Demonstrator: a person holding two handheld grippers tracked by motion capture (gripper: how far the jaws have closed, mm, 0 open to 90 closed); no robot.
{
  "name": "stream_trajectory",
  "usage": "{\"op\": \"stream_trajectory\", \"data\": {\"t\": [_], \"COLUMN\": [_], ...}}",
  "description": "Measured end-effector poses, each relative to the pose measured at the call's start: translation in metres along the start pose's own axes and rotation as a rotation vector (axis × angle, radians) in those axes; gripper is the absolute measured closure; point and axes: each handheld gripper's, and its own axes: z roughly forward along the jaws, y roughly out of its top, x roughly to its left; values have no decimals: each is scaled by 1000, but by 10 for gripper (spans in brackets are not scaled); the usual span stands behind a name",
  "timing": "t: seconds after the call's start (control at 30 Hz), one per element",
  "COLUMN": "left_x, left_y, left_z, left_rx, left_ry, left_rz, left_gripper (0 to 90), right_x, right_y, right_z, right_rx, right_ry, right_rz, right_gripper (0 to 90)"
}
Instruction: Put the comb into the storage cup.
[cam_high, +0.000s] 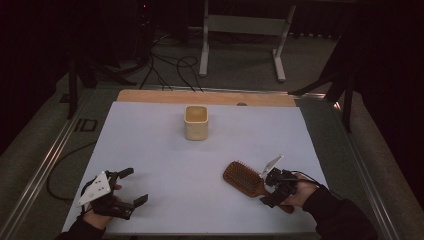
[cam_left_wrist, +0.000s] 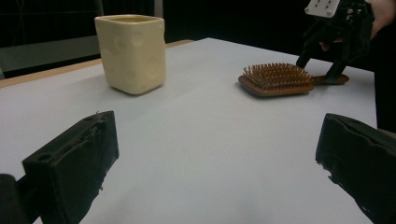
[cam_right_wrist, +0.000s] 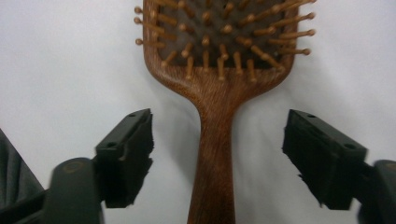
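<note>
At the lower left of the high view, a hand holds the left gripper (cam_high: 134, 186) just above the white sheet (cam_high: 150, 145) that covers the table, and its two black jaws are spread wide apart with nothing between them. In the left gripper view those same jaws stand far apart at the bottom corners, with bare white sheet between them. Near the top middle of the high view stands a cream cup (cam_high: 196, 122) with squarish sides, upright and open at the top, well apart from both grippers. To the right and lower down lies a brown wooden hairbrush (cam_high: 245, 178) with its bristles up, flat on the sheet. At the lower right, another hand holds the right gripper (cam_high: 271, 192) over the brush handle. In the right gripper view its jaws are open, one on each side of the handle, and they seem not to touch it, though it is hard to be sure.
</note>
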Motion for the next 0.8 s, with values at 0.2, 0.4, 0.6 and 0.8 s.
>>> {"op": "stream_trajectory", "data": {"t": [0.2,0.4,0.6,0.8], "left_x": [0,0,0,0], "left_y": [0,0,0,0], "left_z": [0,0,0,0], "left_rx": [0,-2,-3,-2], "left_ry": [1,-1,-1,-2], "left_rz": [1,-2,-5,-6], "left_gripper": [1,1,1,2], "right_x": [-1,1,0,0], "right_y": [4,8,11,15], "right_z": [6,10,13,14], "right_rx": [43,96,126,148], "right_ry": [-18,-27,-22,-10], "right_rz": [-2,-7,-15,2], "right_gripper": [380,549,648,686]}}
